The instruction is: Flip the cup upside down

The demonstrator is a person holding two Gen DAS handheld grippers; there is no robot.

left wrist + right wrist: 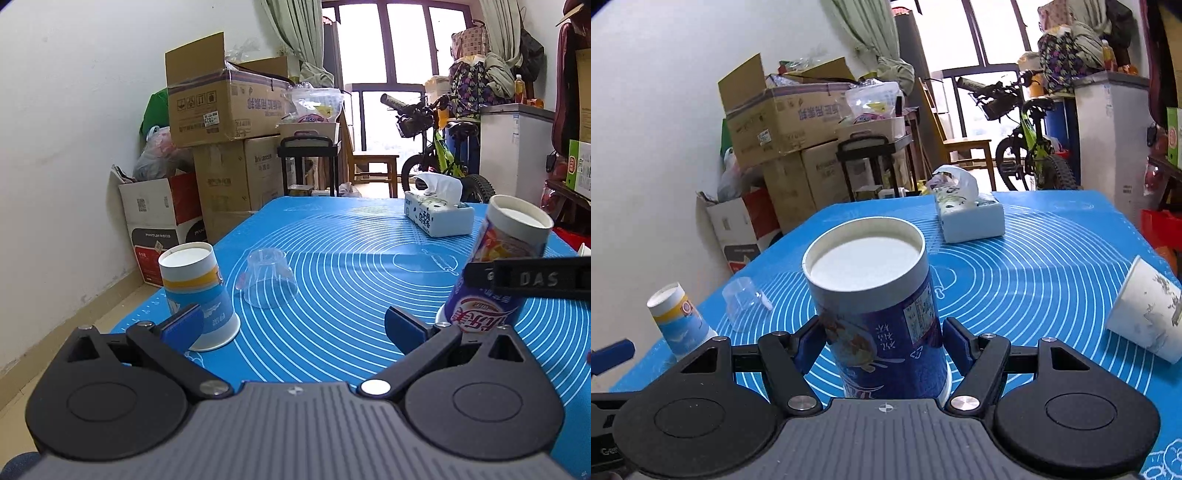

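Observation:
A tall purple printed paper cup [882, 317] stands upside down on the blue mat [1034, 280], base up, between the fingers of my right gripper [882, 343]. The blue pads [809, 345] sit against both its sides. The same cup shows at the right of the left wrist view [491, 280] with the right gripper's black finger [532, 278] across it. My left gripper [295, 325] is open and empty above the mat. A blue-and-white paper cup [199, 295] stands upside down by its left pad. A clear plastic cup [267, 277] stands upside down beyond.
A tissue box [971, 214] stands at the far side of the mat. A white paper cup [1145, 314] lies on its side at the right. Cardboard boxes [221, 147], a bicycle [1030, 147] and a white cabinet [1112, 140] stand beyond the table.

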